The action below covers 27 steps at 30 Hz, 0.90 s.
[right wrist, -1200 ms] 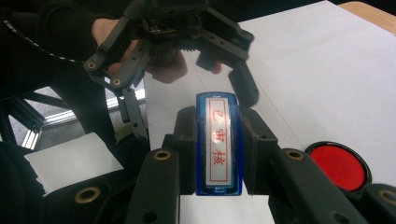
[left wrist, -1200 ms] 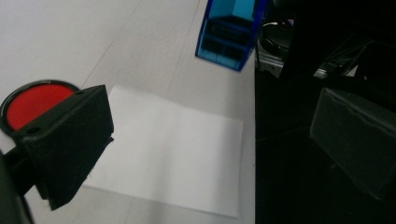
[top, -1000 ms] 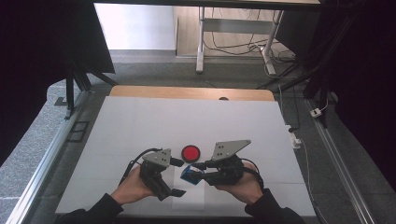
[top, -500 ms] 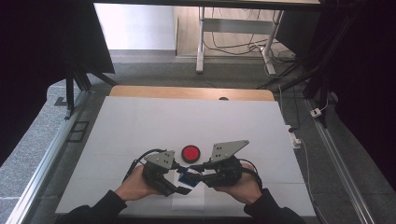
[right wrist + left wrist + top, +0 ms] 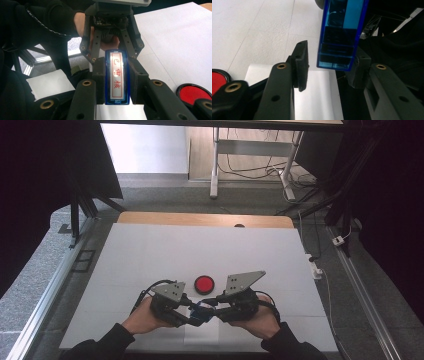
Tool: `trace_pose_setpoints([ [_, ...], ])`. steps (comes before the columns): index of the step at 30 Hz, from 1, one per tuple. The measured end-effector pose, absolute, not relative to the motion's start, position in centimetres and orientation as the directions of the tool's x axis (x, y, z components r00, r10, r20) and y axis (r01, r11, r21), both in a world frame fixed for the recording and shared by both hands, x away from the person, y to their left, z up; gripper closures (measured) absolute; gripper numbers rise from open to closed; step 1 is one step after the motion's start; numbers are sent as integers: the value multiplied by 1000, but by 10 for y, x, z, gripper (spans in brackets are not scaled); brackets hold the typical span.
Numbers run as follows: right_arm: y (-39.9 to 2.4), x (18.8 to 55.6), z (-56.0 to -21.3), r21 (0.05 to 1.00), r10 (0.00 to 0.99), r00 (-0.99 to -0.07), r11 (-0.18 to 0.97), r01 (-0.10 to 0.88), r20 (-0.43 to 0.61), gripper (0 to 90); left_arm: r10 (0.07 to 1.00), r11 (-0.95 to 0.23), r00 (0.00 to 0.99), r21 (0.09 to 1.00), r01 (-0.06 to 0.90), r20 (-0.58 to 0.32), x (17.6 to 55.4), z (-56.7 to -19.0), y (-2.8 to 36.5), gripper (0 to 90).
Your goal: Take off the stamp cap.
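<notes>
Blue stamp [image 5: 117, 77] clamped in right gripper [image 5: 216, 310], held above the table [image 5: 150, 250] near its front edge, over a paper sheet [image 5: 317, 95]. Left gripper [image 5: 329, 67] just closing around the stamp's far end, one pad apart from it. Red pad [image 5: 204, 284] just behind.

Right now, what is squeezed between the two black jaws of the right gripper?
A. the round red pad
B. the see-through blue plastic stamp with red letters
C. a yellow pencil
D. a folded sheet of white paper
B: in the right gripper view, the right gripper has its black pads pressed on both sides of the see-through blue plastic stamp, while the round red pad lies apart on the white table.
</notes>
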State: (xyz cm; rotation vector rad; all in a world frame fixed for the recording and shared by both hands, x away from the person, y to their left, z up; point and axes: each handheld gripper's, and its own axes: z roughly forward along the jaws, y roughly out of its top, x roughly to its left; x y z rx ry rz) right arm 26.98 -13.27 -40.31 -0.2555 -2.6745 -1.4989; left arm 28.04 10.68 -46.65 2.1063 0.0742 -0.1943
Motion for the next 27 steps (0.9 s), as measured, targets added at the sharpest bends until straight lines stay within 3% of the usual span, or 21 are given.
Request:
trace_pose_setpoints([
  [8, -133, 270, -403, 842, 101, -986, 513, 167, 133, 711, -54, -515, 984, 849, 117, -168, 279, -467, 107, 669],
  [27, -133, 270, -404, 848, 84, -985, 500, 173, 152, 712, -81, -504, 980, 856, 116, -180, 280, -466, 109, 692],
])
